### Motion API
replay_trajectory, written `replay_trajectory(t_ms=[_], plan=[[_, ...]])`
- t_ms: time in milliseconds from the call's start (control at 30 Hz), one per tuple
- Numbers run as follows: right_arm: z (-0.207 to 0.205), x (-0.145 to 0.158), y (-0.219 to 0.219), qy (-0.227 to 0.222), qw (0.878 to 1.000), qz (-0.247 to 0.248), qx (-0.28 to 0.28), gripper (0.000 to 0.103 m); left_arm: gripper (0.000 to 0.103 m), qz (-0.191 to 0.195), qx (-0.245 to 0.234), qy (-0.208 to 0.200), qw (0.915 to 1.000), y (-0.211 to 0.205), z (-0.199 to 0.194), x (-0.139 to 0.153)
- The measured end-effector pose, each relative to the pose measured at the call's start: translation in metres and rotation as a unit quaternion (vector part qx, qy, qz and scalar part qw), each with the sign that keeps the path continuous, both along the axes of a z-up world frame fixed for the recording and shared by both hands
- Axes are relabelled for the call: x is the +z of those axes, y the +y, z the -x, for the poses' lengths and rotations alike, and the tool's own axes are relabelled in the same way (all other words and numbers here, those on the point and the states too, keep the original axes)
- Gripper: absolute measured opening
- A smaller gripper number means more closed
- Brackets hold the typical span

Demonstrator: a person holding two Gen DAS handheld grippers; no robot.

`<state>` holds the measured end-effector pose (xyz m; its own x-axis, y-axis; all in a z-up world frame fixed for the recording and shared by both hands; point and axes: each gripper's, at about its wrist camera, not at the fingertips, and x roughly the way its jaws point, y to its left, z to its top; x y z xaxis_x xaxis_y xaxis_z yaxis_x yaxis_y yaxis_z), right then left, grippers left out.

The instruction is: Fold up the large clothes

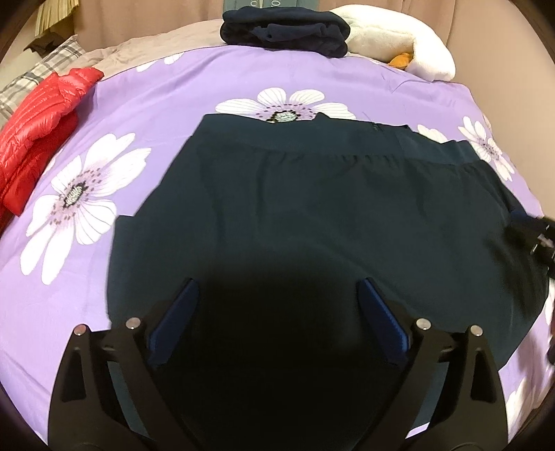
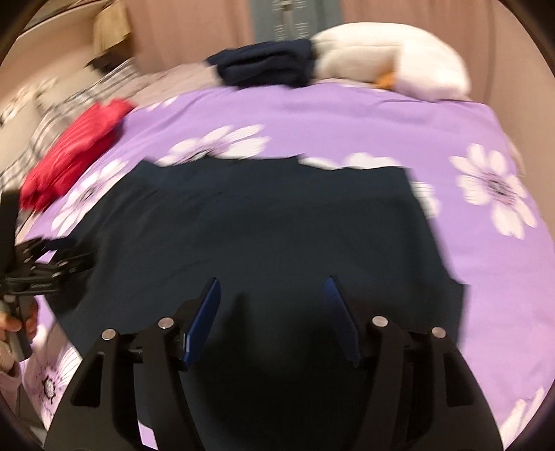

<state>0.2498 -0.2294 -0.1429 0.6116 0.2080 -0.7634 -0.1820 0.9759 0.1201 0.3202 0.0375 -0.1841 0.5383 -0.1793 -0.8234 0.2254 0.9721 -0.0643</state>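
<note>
I see the dark teal garment (image 1: 312, 208) spread mid-bedspread (image 1: 173, 90), the red puffer jacket (image 1: 38, 128) at its left, the folded navy garment (image 1: 284, 31) behind, beside the white plush toy (image 1: 399, 41).

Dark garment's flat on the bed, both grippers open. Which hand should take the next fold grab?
Left, probably. The left gripper hangs open over the garment in a sharp view, near its left edge. The right gripper is open too, but its view is blurred, so it seems mid-swing.

I can read almost nothing here: only pale, cut-off letters like "O" on the grey-green box (image 1: 270, 4) just behind the folded navy clothes (image 1: 284, 33).
</note>
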Motion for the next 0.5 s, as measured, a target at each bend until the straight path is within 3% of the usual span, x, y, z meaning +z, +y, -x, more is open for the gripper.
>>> replay_trajectory(t_ms=[233,333,500], plan=[[-0.005,-0.025,0.051,0.013,0.997,0.057,0.044,0.063,0.1,-0.033,-0.009,-0.003,0.9994,-0.015,0.004,-0.013],[-0.004,-0.034,0.042,0.014,0.996,0.078,0.039,0.066,0.1,-0.042,-0.016,-0.006,0.999,-0.015,0.008,-0.019],[0.006,-0.034,0.003,0.016,0.998,0.063,-0.005,0.067,0.101,-0.047,-0.016,-0.012,0.9987,-0.011,0.015,-0.02]])
